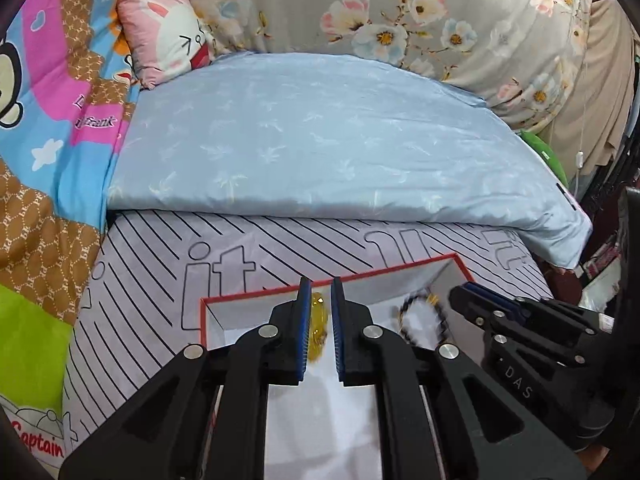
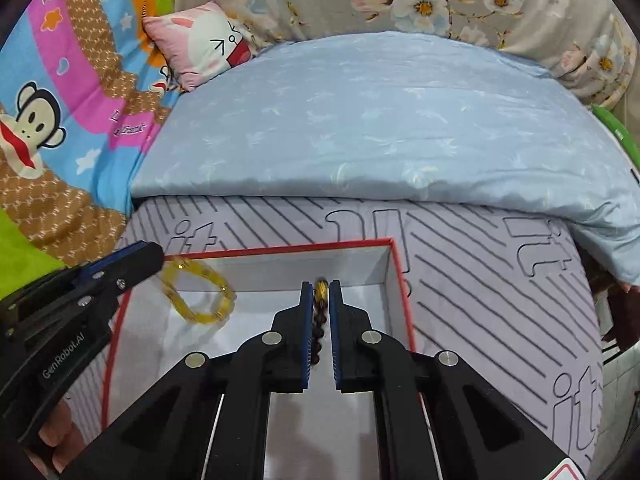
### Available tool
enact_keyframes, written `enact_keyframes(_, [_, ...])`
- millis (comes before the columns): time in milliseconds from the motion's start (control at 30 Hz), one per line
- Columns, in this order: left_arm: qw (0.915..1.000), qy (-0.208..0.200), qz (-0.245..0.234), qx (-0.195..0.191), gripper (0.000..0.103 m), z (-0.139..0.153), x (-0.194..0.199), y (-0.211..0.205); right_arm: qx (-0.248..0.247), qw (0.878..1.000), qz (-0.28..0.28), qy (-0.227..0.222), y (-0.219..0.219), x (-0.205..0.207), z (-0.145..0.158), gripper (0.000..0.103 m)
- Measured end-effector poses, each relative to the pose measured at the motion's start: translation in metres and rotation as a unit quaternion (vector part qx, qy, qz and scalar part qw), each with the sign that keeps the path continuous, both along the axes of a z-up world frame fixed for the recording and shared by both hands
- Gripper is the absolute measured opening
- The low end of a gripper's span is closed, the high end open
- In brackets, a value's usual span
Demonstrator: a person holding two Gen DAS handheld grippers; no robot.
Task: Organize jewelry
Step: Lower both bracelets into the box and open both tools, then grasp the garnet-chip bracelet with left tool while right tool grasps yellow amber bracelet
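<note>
A yellow translucent bracelet (image 1: 318, 320) hangs between the pads of my left gripper (image 1: 320, 281), which is shut on it. In the right wrist view the same bracelet (image 2: 196, 292) dangles as a loop from the left gripper (image 2: 150, 254), over the left part of a white box with a red rim (image 2: 280, 247). My right gripper (image 2: 321, 283) is shut on a dark bead bracelet (image 2: 319, 320), with its gold bead pinched at the tips. In the left wrist view that dark bracelet (image 1: 418, 318) looks blurred below the right gripper (image 1: 460, 293), over the box (image 1: 240, 300).
The box lies on a grey sheet (image 2: 480, 280) with black stripes and letters. Behind it is a folded light-blue quilt (image 1: 320, 140), with a pink cushion (image 1: 164, 36) and a floral quilt (image 1: 400, 12) further back. A colourful cartoon blanket (image 1: 52, 140) lies at the left.
</note>
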State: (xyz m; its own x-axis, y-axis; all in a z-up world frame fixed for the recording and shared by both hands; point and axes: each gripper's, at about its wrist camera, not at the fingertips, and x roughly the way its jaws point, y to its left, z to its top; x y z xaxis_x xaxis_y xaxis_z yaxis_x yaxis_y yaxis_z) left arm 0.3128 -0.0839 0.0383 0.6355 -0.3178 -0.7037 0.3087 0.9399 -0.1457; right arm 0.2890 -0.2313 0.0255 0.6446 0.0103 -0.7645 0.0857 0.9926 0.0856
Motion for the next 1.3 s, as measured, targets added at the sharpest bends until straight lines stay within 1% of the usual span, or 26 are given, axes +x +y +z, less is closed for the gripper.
enact_keyframes(67, [1.0,0.0,0.006,0.005,0.023,0.0,0.004,0.001,0.0,1.0,-0.002,0.0,-0.004,0.0,-0.001,0.012])
enact_keyframes(100, [0.9999,-0.002,0.011,0.008,0.035,0.0,0.005,0.002,0.003,1.0,-0.003,0.0,-0.005,-0.001,-0.001,0.012])
enact_keyframes(133, [0.9998,-0.008,0.017,0.011,0.039,0.002,0.003,0.004,0.005,1.0,-0.005,-0.002,-0.007,-0.003,0.0,0.012])
enact_keyframes(267, [0.9993,-0.014,0.031,0.019,0.04,0.008,-0.008,0.013,0.014,1.0,-0.011,-0.008,-0.014,-0.019,0.004,0.013])
enact_keyframes(400, [0.9983,-0.019,0.048,0.028,0.041,0.013,-0.038,0.027,0.019,0.999,-0.018,-0.023,-0.017,-0.053,0.011,0.021])
enact_keyframes(433, [0.9982,-0.019,0.05,0.027,0.046,0.013,-0.046,0.03,0.017,0.999,-0.023,-0.028,-0.018,-0.064,0.013,0.022])
enact_keyframes(500, [0.9981,-0.017,0.055,0.022,0.05,0.013,-0.069,0.04,0.021,0.999,-0.035,-0.035,-0.023,-0.088,0.016,0.027])
enact_keyframes(567, [0.9979,-0.013,0.06,0.021,0.051,0.007,-0.095,0.051,0.026,0.998,-0.042,-0.036,-0.026,-0.109,0.016,0.028])
enact_keyframes(667, [0.9978,0.004,0.063,0.019,0.051,-0.004,-0.127,0.06,0.025,0.997,-0.058,-0.035,-0.03,-0.14,0.014,0.028])
enact_keyframes(767, [0.9976,0.027,0.06,0.019,0.051,-0.018,-0.152,0.065,0.036,0.997,-0.061,-0.025,-0.028,-0.165,0.009,0.028])
enact_keyframes(833, [0.9971,0.038,0.06,0.026,0.051,-0.029,-0.162,0.065,0.038,0.997,-0.062,-0.02,-0.024,-0.18,0.004,0.028])
enact_keyframes(933, [0.9957,0.05,0.068,0.04,0.051,-0.042,-0.166,0.064,0.039,0.998,-0.057,-0.009,-0.015,-0.196,-0.004,0.028])
enact_keyframes(1033, [0.9945,0.055,0.079,0.042,0.051,-0.048,-0.161,0.066,0.037,0.998,-0.052,0.001,-0.005,-0.207,-0.012,0.029])
enact_keyframes(1167, [0.9925,0.052,0.097,0.055,0.052,-0.054,-0.144,0.07,0.039,0.998,-0.045,0.011,0.002,-0.213,-0.02,0.029])
enact_keyframes(1233, [0.9914,0.057,0.104,0.054,0.052,-0.057,-0.136,0.073,0.041,0.998,-0.042,0.017,0.004,-0.214,-0.024,0.029])
enact_keyframes(1300, [0.9908,0.054,0.11,0.056,0.052,-0.057,-0.13,0.075,0.041,0.998,-0.038,0.024,0.007,-0.214,-0.029,0.029])
